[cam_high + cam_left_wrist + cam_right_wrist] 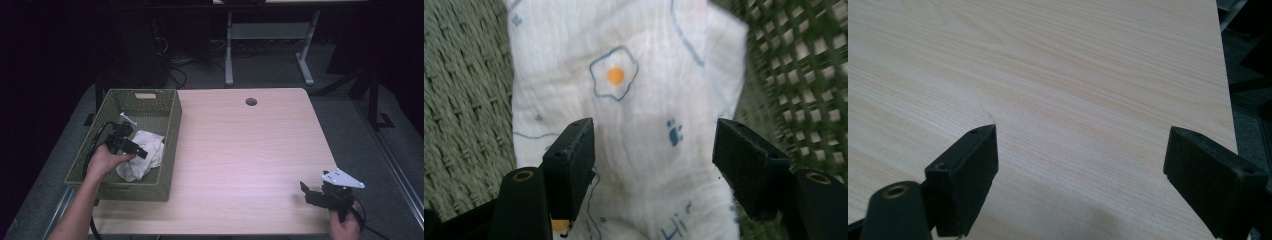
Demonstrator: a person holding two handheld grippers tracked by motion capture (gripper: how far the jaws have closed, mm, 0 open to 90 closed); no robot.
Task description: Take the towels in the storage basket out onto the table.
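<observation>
In the high view the left gripper (pixel 142 152) covers the middle of the white cloth (pixel 150 142), and the near wall of the green woven basket (pixel 125 187) hides the cloth's lower edge, so its full outline cannot be read. The cloth lies crumpled inside the basket, toward its right wall, its long axis running roughly near to far. The left gripper view shows the cloth (pixel 634 100) printed with a fried-egg motif and blue marks, its near end cut off by the frame; the left gripper (pixel 651 150) has its jaws spread on either side of the fabric, not pressing it. The basket (pixel 464 100) holds just this 1 cloth as far as can be seen. At the near right corner of the wooden table (pixel 240 145), the right gripper (pixel 306 192) rests with jaws open; in the right gripper view its jaws (pixel 1080 170) stand wide over bare table (pixel 1048 75).
</observation>
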